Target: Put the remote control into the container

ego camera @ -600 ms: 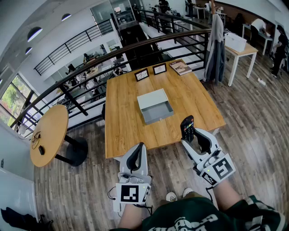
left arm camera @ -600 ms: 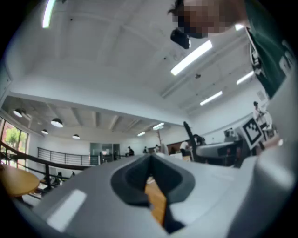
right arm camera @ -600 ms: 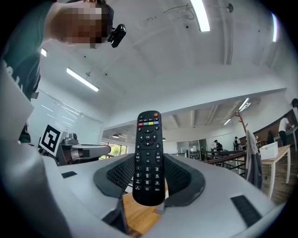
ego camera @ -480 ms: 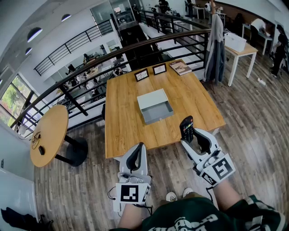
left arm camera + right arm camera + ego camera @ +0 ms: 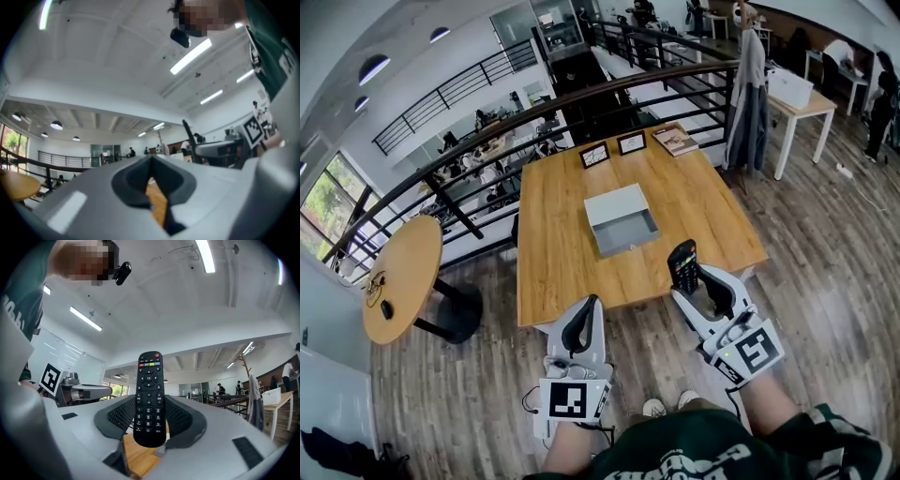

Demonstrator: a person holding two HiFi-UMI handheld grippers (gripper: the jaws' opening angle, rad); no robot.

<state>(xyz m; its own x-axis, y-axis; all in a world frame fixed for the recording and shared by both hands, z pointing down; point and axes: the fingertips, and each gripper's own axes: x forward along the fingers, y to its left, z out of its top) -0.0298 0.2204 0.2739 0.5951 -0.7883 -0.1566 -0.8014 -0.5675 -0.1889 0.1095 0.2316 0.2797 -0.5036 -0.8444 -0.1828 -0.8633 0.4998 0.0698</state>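
One remote (image 5: 149, 399) stood clamped in my right gripper (image 5: 150, 419) | my left gripper (image 5: 151, 161) sat closed, holding nothing | container (image 5: 617, 204) well beyond it showed bare floor.

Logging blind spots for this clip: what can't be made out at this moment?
- Head view: lower end of the remote, hidden inside the right gripper.
- Head view: print on the cards and book at the far edge of the table, too small.
- Left gripper view: the container and most of the table, behind the body of the left gripper.
- Right gripper view: the container, behind that gripper's body.
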